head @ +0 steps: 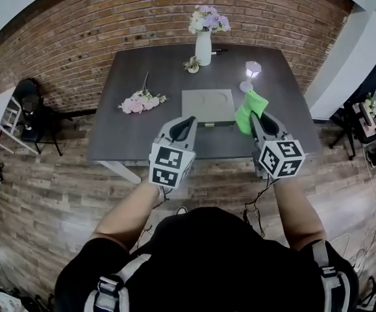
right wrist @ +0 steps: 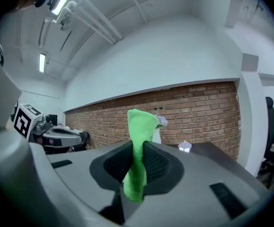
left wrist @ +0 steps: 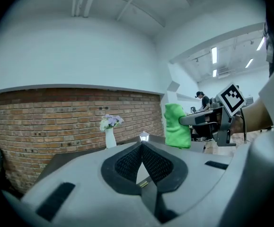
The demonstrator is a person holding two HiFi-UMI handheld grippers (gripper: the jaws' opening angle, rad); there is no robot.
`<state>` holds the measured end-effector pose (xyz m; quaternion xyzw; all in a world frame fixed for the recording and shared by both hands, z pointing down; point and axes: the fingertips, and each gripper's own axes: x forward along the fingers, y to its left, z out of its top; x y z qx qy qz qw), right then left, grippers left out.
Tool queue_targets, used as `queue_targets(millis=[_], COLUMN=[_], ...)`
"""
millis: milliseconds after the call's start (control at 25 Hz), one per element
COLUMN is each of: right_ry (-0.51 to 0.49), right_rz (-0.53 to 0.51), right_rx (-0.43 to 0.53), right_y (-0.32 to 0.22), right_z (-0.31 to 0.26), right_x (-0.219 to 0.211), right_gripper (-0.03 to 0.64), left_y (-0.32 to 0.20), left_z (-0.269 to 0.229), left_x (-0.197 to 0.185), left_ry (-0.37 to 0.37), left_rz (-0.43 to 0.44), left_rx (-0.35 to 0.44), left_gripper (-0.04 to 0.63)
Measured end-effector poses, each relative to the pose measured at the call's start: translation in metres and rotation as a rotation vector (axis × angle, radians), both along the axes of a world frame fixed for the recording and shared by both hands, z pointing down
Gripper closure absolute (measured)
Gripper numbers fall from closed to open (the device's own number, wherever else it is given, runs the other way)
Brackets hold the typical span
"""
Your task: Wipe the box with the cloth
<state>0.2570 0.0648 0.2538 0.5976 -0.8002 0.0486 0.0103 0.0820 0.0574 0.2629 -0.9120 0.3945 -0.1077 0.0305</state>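
The right gripper (right wrist: 137, 148) is pinching the green cloth (right wrist: 140, 126), its jaws closed on the fabric partway along its length. The cloth's long axis runs along the jaws: one end stands up past the tips, and the other hangs out behind the pads. The left gripper (left wrist: 141, 144) has its jaws pressed together at the tips with nothing between them.

The person holds both grippers side by side over the near edge of the table (head: 129, 135), and the cloth points away from them. Only the head view shows the box (head: 207, 104), lying flat on the table just ahead of the left gripper and just left of the cloth. The left gripper view catches the cloth side-on, upright. Farther back stand a vase (head: 203, 46) and a small lamp (head: 251, 70). A bouquet (head: 140, 101) lies to the left.
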Motion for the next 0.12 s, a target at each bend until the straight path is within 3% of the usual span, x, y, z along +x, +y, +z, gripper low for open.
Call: queue_targets(millis=[120], right_ry=[0.014], right_rz=[0.004], right_rx=[-0.009], right_y=[0.0024], right_z=[0.0061], right_x=[-0.0002], right_gripper=[0.563], left_y=[-0.0008], left_z=[0.0013], left_x=[0.005], left_ry=[-0.006], left_rz=[0.01], left_rx=[0.005], left_gripper=[0.586])
